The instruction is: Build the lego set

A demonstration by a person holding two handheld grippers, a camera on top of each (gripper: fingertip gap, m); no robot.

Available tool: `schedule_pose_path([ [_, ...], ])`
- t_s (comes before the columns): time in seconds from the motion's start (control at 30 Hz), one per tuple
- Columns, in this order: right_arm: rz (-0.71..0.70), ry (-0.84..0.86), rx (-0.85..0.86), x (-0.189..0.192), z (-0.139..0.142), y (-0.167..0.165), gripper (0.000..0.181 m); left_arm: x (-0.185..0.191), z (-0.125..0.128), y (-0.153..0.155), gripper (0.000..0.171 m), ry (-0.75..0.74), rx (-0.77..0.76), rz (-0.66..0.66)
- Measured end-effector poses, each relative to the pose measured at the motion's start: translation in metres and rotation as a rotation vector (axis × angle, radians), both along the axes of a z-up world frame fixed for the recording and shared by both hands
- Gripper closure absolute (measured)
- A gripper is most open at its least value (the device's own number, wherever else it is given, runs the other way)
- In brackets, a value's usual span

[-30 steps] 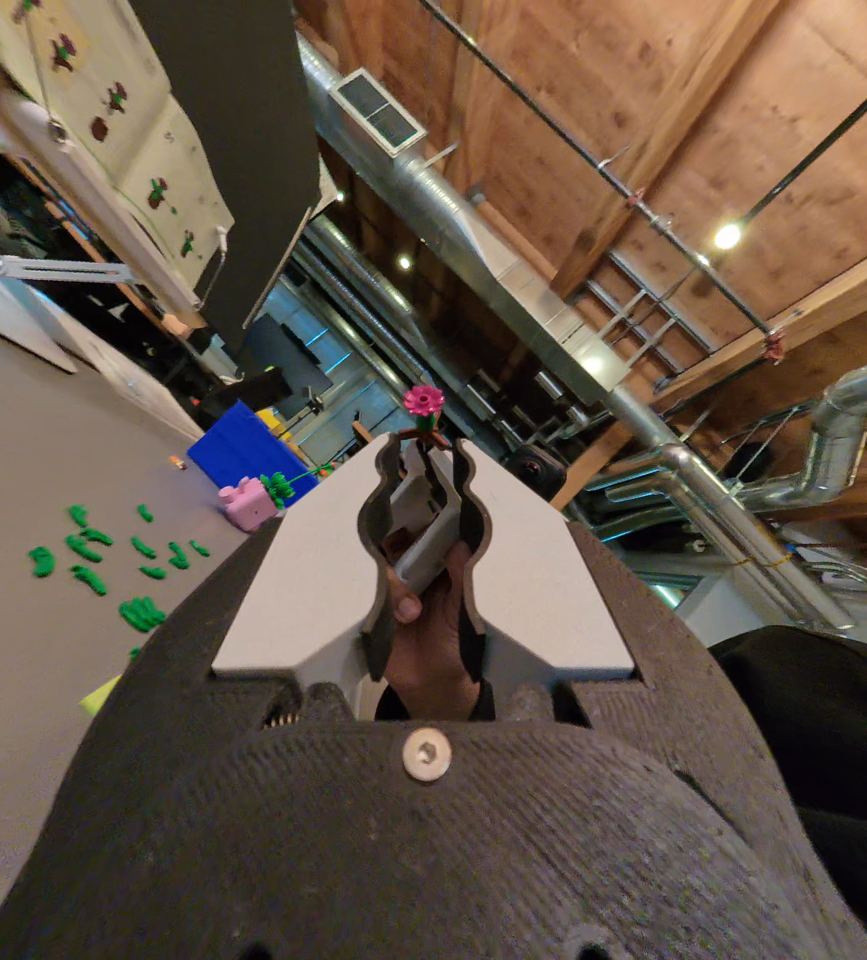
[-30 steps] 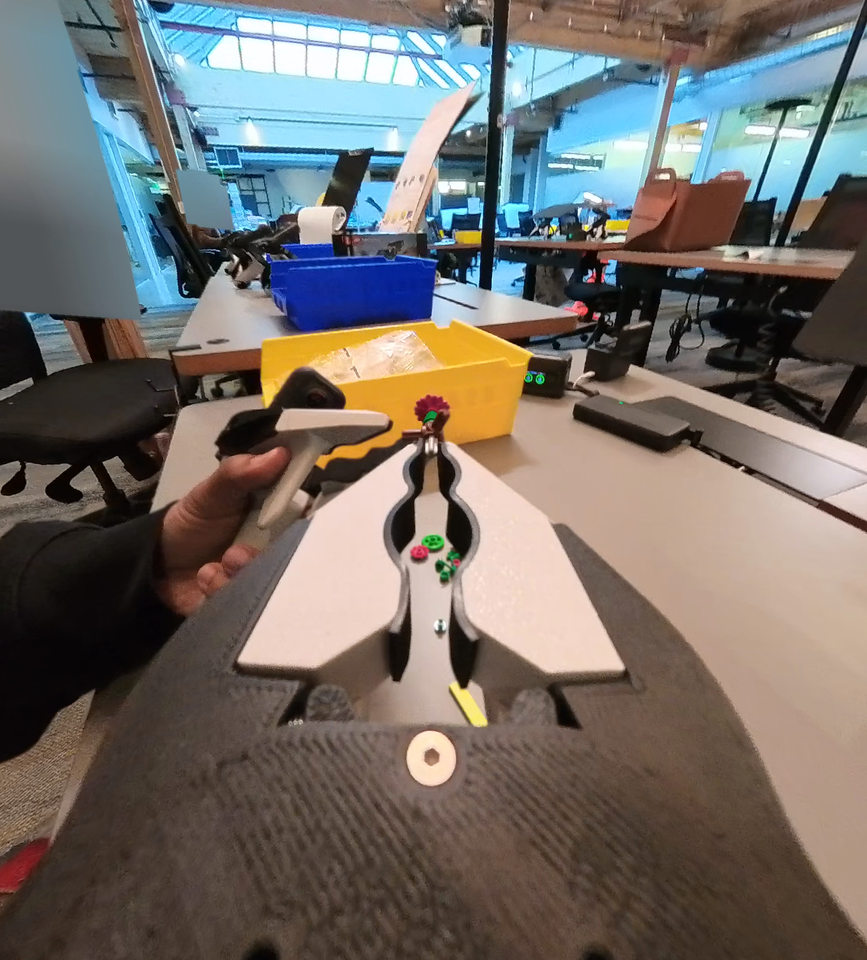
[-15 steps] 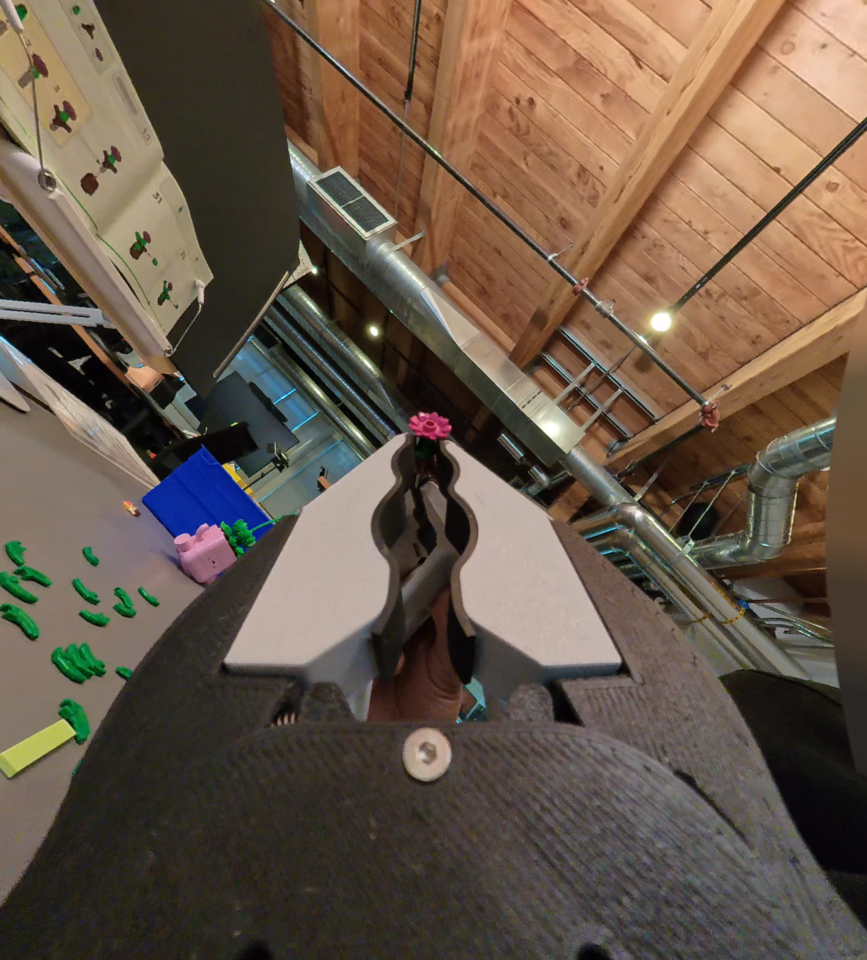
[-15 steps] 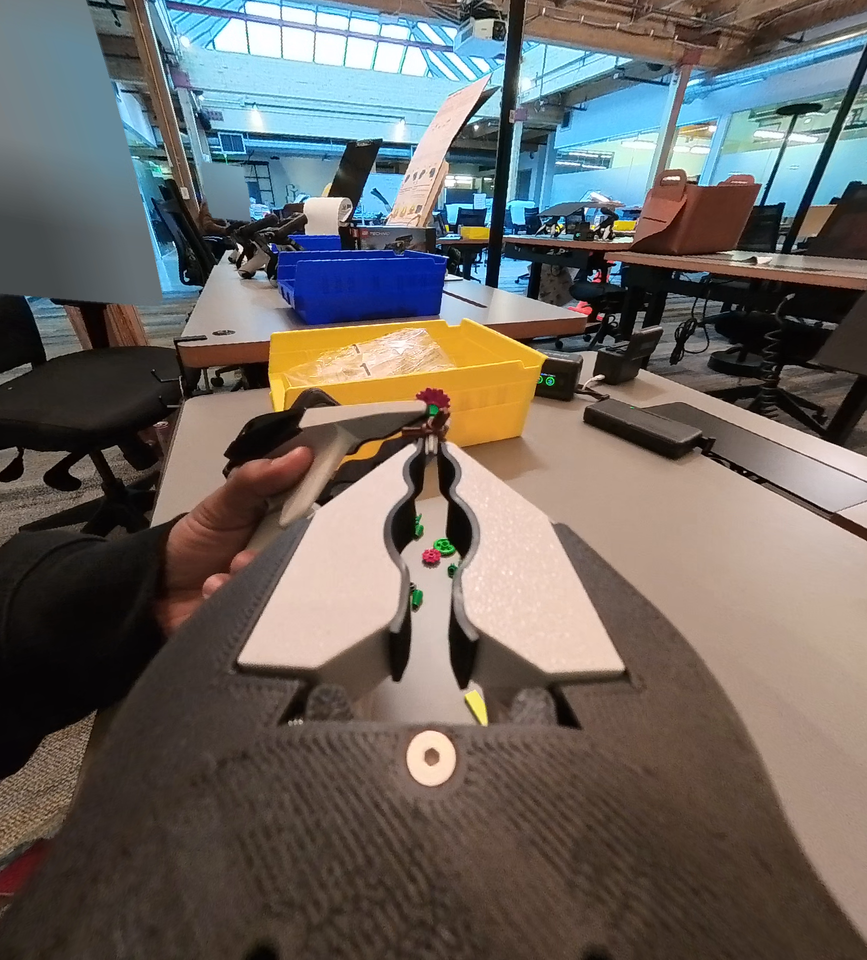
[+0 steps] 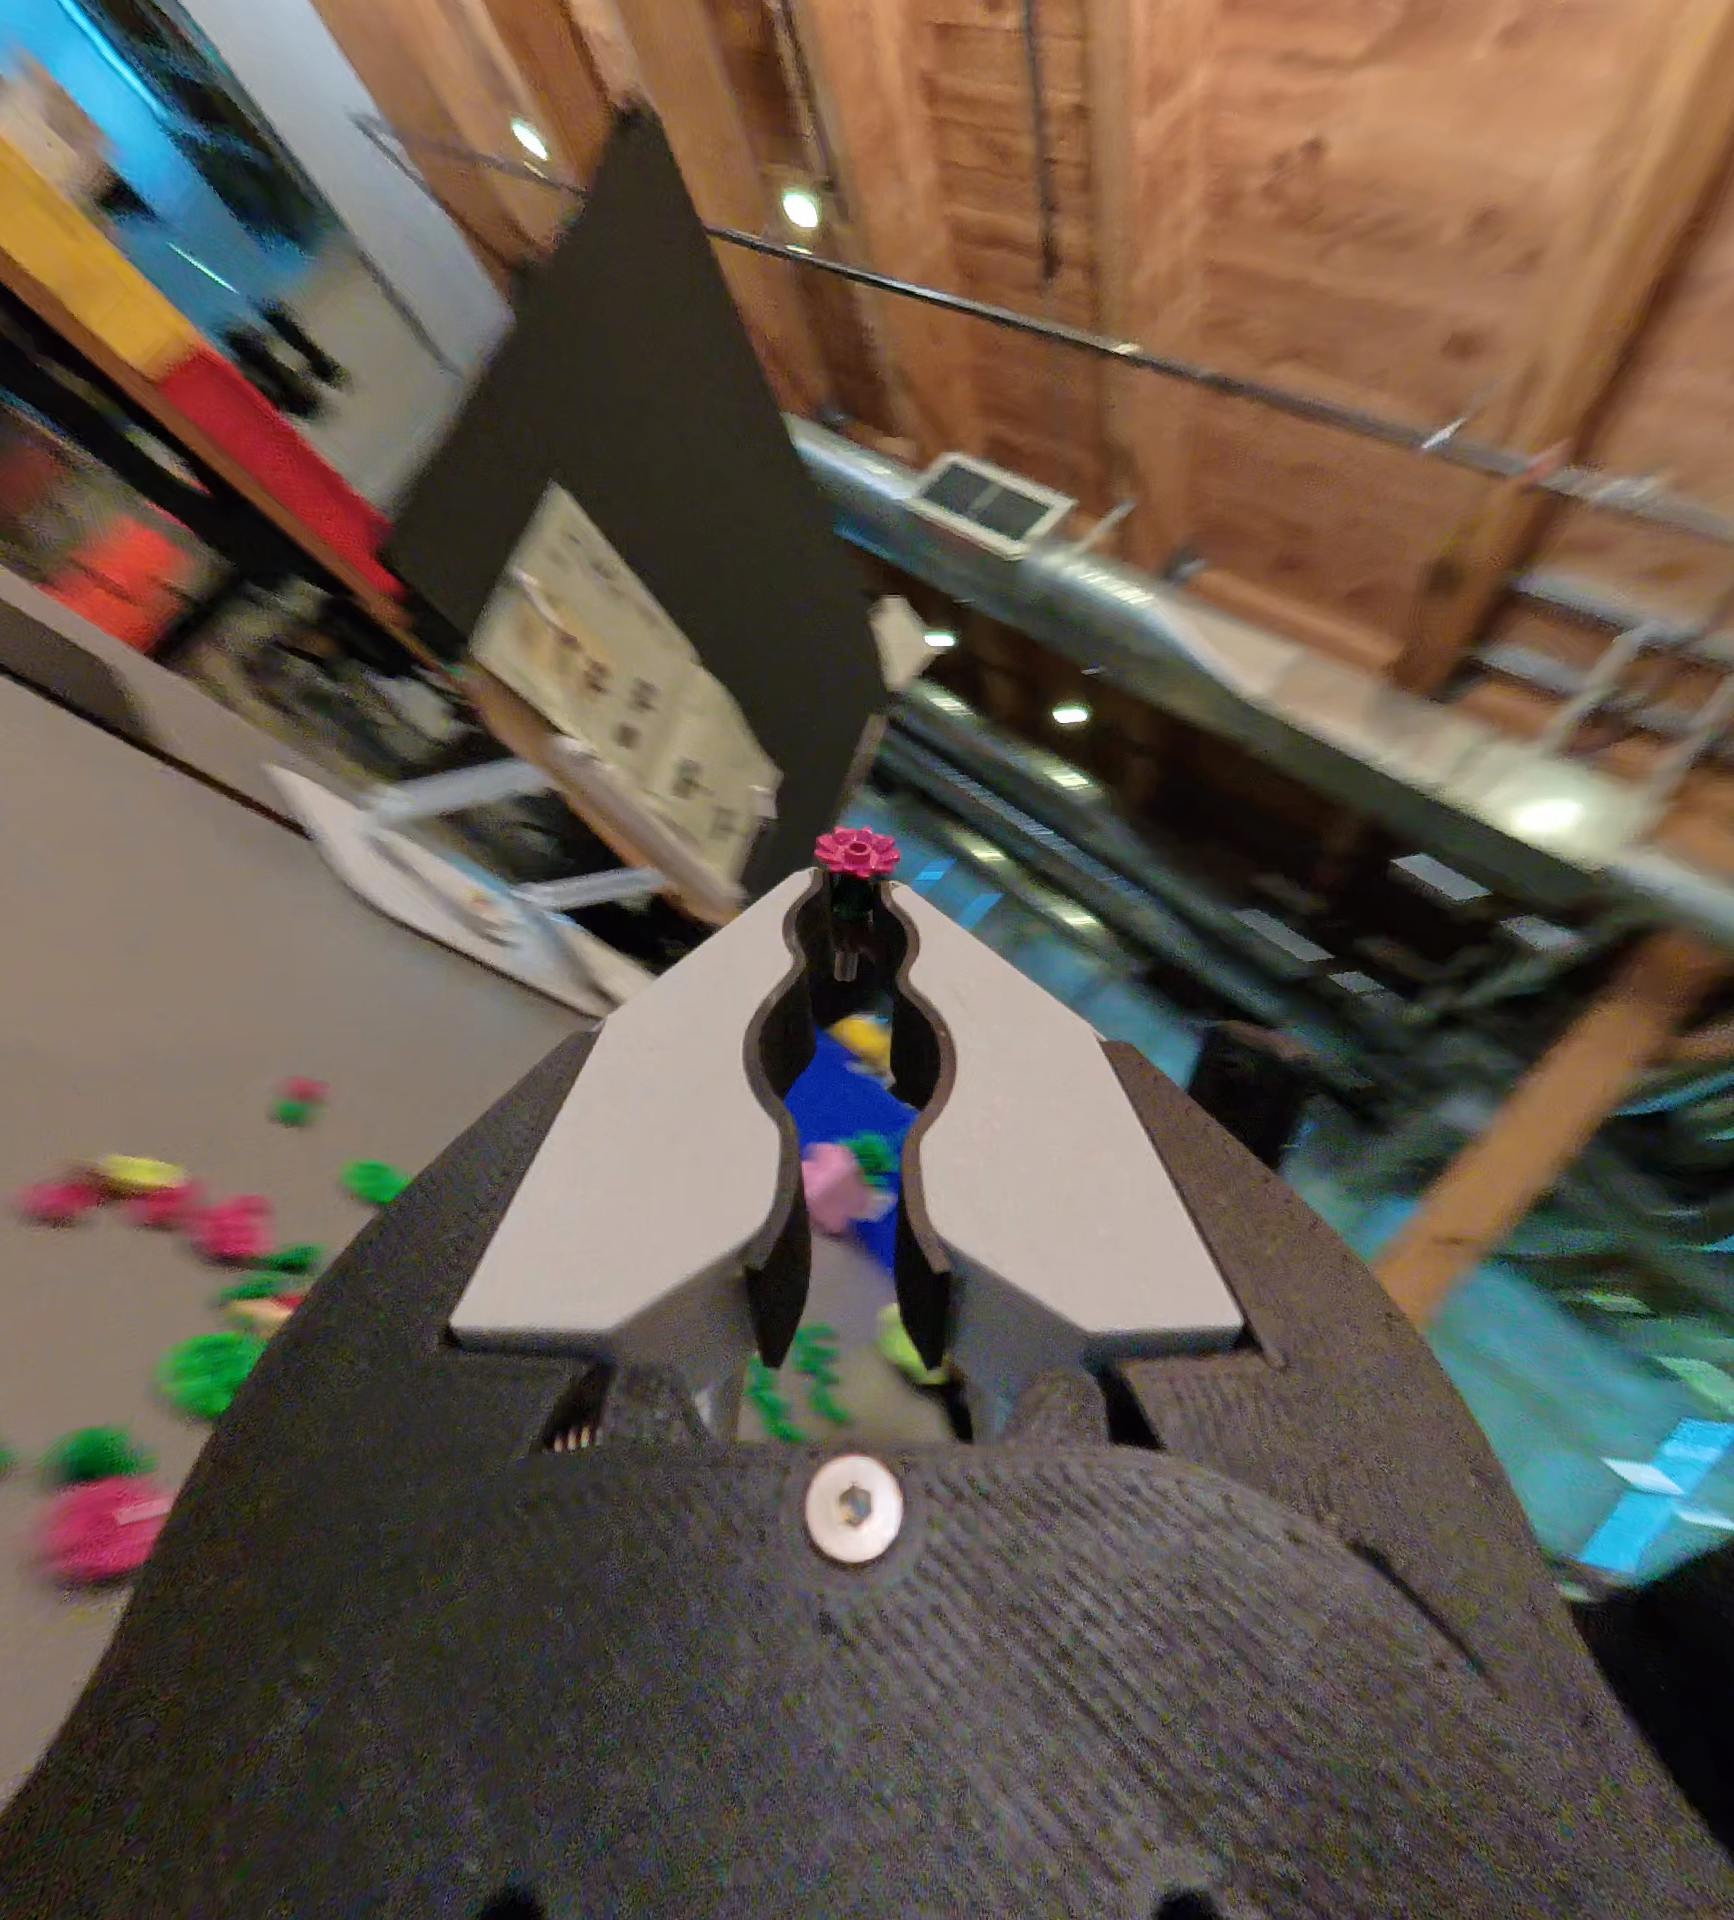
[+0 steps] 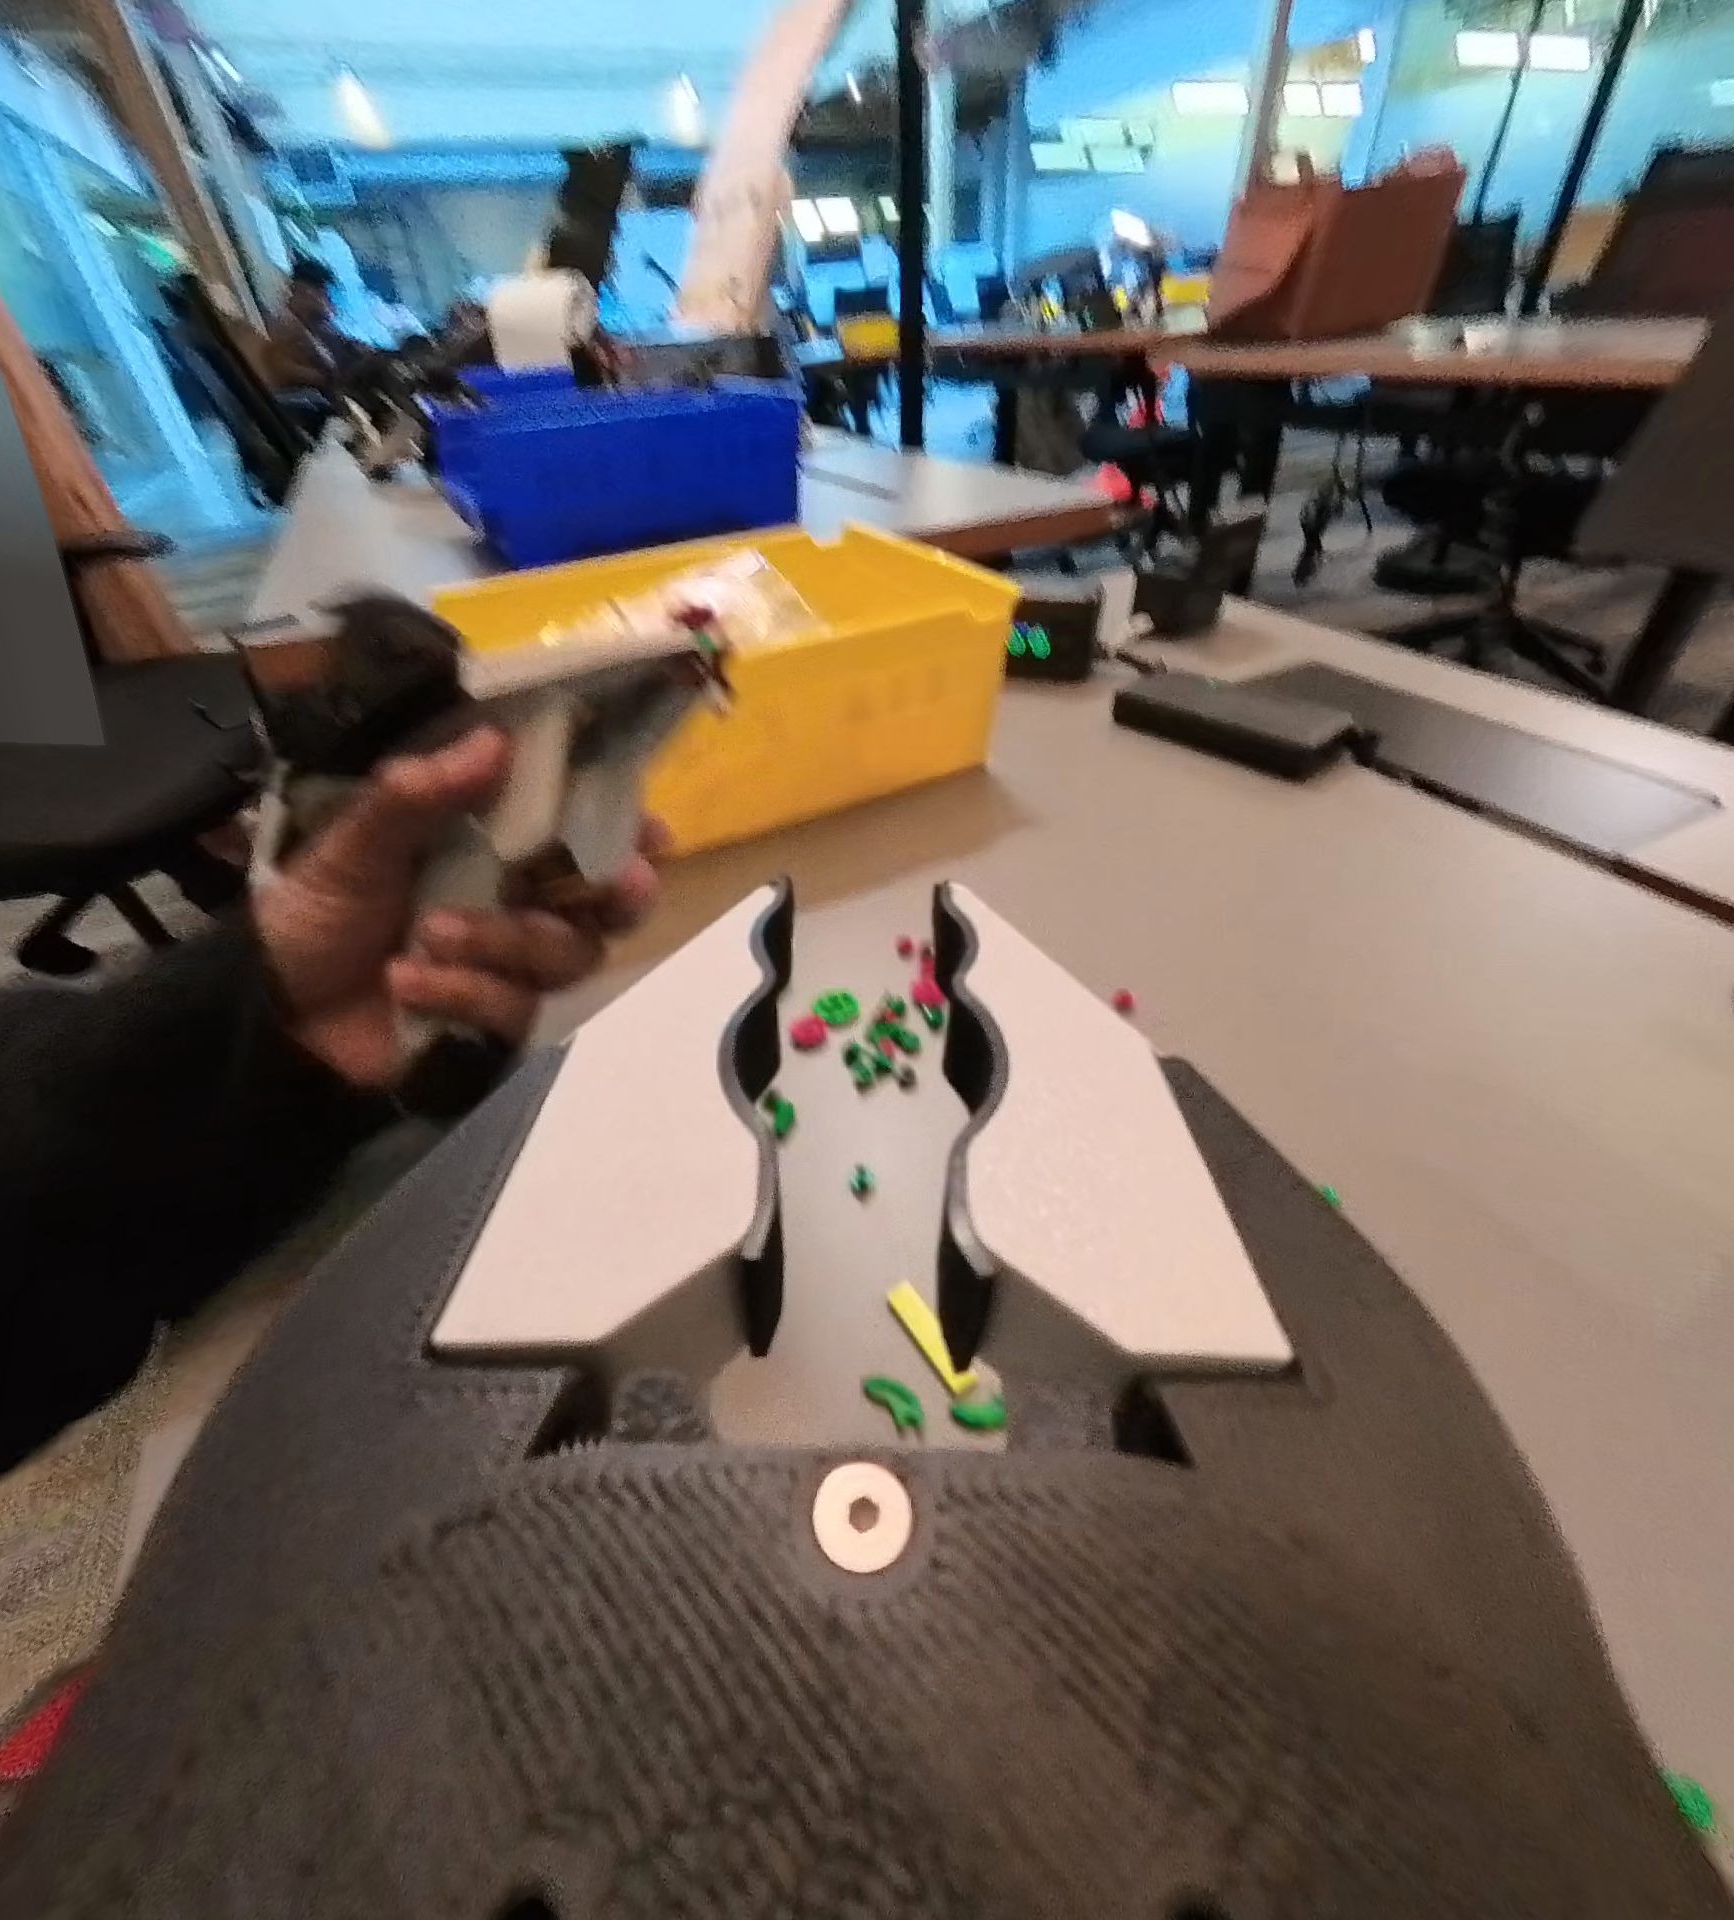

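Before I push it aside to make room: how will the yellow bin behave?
The yellow bin looks like rigid plastic, so it should probably slide across the table without flexing. Only a clear bag shows inside, so it is likely light. Its wide, low shape makes tipping unlikely.

Left wrist view: camera sits just behind the left gripper, looking forward along its fingers, tipped upward and rolled; table slants across lower left, wooden ceiling fills the upper right. Background smeared with blur.

Right wrist view: camera behind the right gripper, held low over the table, facing roughly level across the room toward the yellow bin and blue bin. Close to the tabletop; far desks blurred.

Shared: both views take in the scattered green and pink pieces on the table. The right view also catches the left gripper from the side, at upper left.
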State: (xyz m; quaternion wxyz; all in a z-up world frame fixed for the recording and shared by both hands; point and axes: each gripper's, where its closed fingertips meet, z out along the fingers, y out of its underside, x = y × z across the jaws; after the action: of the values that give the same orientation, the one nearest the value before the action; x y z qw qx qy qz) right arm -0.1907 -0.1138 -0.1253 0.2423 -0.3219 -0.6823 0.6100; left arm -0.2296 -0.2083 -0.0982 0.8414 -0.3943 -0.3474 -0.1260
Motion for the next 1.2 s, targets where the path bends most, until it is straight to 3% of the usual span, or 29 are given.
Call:
schedule_pose_path([
  [0.07, -0.033, -0.097, 0.063, -0.008, -0.025, 0.006, 0.151, -0.007, -0.001, -0.018, 0.168, 0.045, -0.110, 0.104],
  [0.13, -0.020, -0.166, 0.073, -0.012, -0.040, 0.004, 0.150, -0.007, -0.003, -0.018, 0.168, 0.074, -0.191, 0.124],
  [0.4, 0.073, -0.305, 0.136, -0.028, -0.066, -0.024, 0.158, -0.011, -0.011, -0.010, 0.167, 0.184, -0.421, 0.290],
  [0.67, 0.103, -0.369, 0.325, -0.063, -0.092, -0.040, 0.172, -0.015, -0.008, -0.021, 0.167, 0.202, -0.440, 0.372],
  [0.8, 0.133, -0.356, 0.295, -0.054, -0.086, -0.052, 0.174, -0.017, -0.010, -0.023, 0.167, 0.213, -0.471, 0.400],
  [0.93, 0.047, -0.312, 0.441, -0.051, -0.096, -0.031, 0.175, -0.016, -0.010, -0.020, 0.167, 0.209, -0.460, 0.388],
  [1.2, 0.079, -0.385, 0.425, -0.040, -0.112, -0.031, 0.173, -0.016, -0.011, -0.017, 0.167, 0.199, -0.449, 0.379],
])
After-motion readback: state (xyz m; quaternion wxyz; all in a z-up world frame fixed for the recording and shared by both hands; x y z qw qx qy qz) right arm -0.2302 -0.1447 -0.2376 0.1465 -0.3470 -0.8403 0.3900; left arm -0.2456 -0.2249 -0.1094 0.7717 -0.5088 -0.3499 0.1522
